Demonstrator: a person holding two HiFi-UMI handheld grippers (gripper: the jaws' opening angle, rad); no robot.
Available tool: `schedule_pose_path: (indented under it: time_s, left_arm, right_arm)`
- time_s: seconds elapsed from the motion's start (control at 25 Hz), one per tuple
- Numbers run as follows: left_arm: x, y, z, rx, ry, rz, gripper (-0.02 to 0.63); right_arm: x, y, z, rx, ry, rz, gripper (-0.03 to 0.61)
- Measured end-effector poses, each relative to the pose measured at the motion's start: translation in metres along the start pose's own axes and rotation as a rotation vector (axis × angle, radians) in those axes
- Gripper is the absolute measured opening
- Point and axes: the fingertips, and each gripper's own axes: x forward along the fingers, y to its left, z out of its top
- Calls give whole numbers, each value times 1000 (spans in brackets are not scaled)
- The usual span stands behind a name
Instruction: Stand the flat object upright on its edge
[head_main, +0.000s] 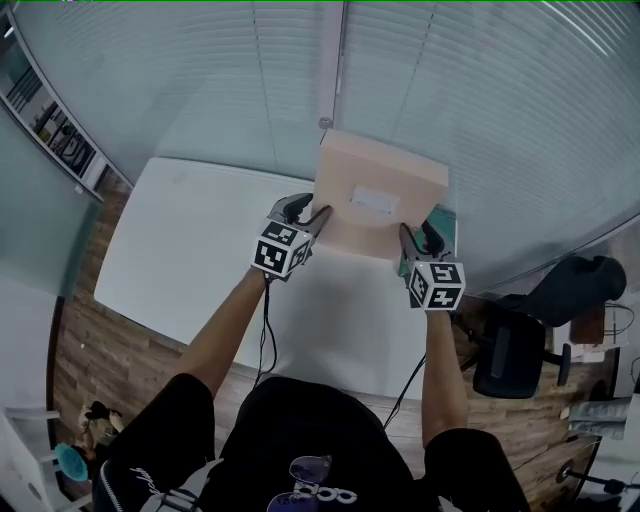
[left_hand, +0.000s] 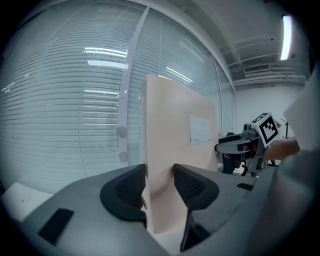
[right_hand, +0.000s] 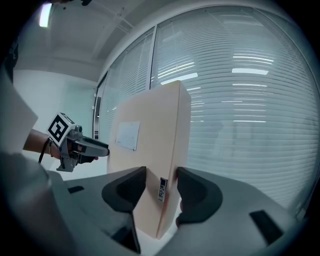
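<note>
The box (head_main: 378, 195) stands upright on its edge at the far side of the table (head_main: 190, 250). The left gripper (head_main: 306, 214) and the right gripper (head_main: 418, 240) each clamp 1 side edge of the box.

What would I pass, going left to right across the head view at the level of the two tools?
First the white table → left tool → flat beige box → right tool → black chair.
</note>
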Motion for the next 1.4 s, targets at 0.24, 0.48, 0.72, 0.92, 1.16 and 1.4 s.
schedule_pose_path:
  time_s: [0.24, 0.48, 0.72, 0.92, 1.16, 1.4]
  left_arm:
    - [25, 12, 1, -1, 11, -6, 196]
    - [52, 27, 0, -5, 21, -8, 196]
    - [76, 35, 1, -8, 37, -13, 196]
    - [92, 45, 2, 1, 47, -2, 196]
    - [104, 53, 2, -20, 48, 9, 196]
    - [120, 61, 5, -17, 60, 27, 196]
  right_arm:
    - [22, -14, -1, 7, 17, -25, 212]
    - [46, -28, -3, 5, 43, -42, 212]
    - [64, -43, -4, 11, 55, -60, 210]
    - [79, -52, -6, 7, 66, -59, 210]
    - [97, -61, -2, -8, 76, -58, 209]
    - [113, -72, 0, -13, 87, -62, 209]
